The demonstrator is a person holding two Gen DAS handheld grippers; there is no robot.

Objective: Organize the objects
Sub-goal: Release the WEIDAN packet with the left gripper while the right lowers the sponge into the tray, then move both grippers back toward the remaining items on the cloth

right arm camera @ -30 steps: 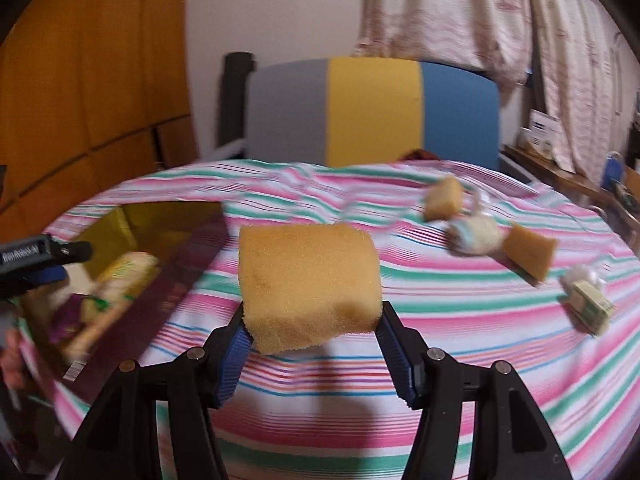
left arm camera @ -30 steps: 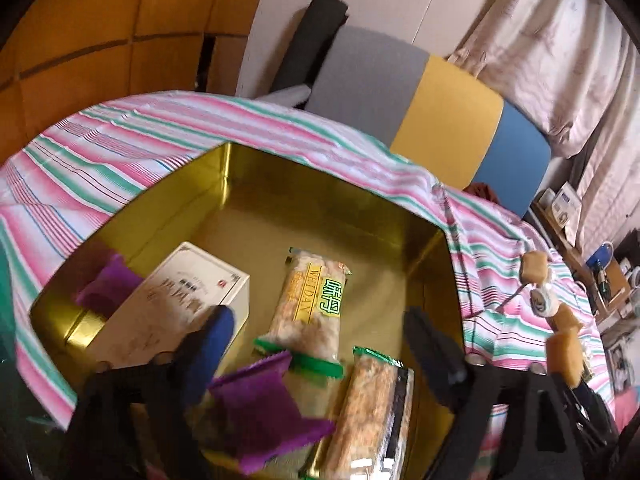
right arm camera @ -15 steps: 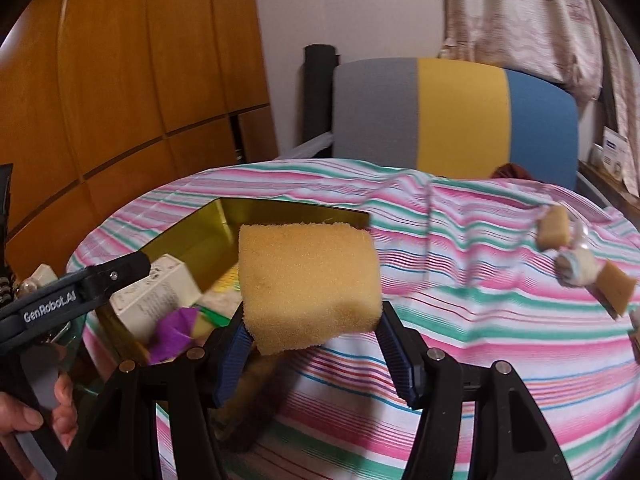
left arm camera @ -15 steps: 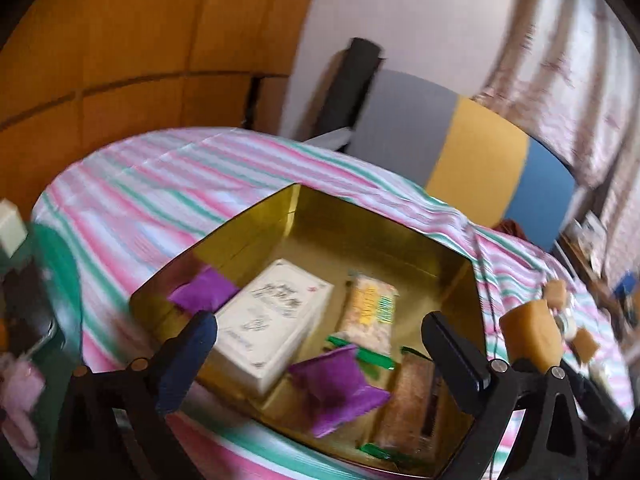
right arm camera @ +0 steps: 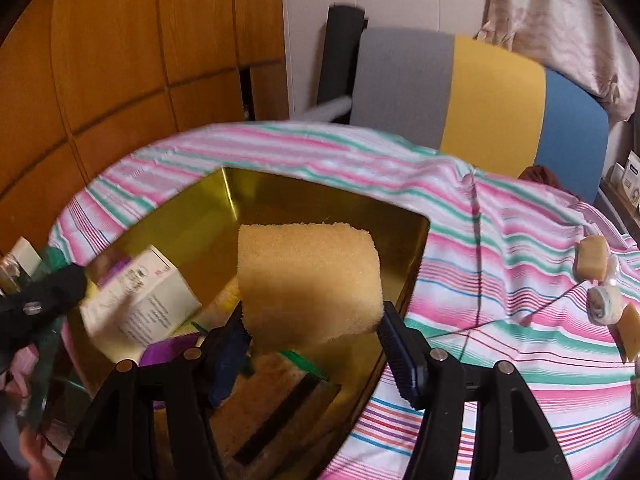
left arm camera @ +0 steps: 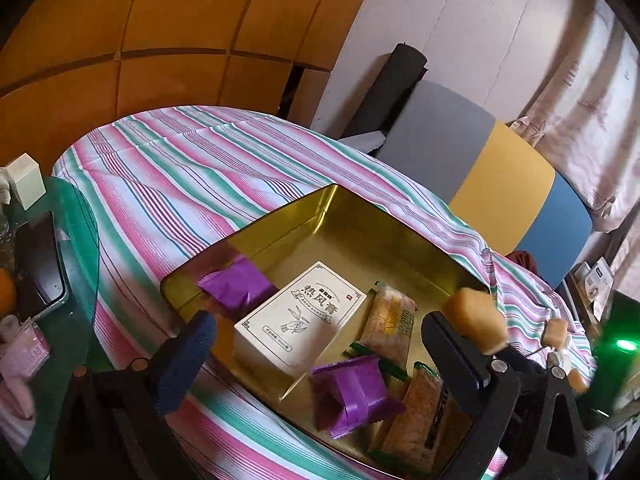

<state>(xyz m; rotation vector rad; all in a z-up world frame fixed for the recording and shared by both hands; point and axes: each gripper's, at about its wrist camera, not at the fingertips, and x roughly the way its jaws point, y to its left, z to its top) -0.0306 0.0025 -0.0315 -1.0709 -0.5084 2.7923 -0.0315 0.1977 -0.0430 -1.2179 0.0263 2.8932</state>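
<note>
**Gold tin with contents; sponge held above it**

Left-wrist view. The tin (left arm camera: 280,216) lies on the striped cloth (left arm camera: 180,184). Inside, left to right: a purple packet (left arm camera: 236,286) at 9 o'clock, a white box (left arm camera: 300,316) at centre, a snack bar (left arm camera: 386,320), then a second purple packet (left arm camera: 352,394) and another bar (left arm camera: 416,412) at 5 o'clock. The left gripper (left arm camera: 316,344) is spread wide, empty. The right gripper (right arm camera: 312,326) grasps the sponge (right arm camera: 308,280) over the tin, its jaws opening slightly. More sponges (right arm camera: 592,258) lie on the cloth at 3 o'clock.
</note>
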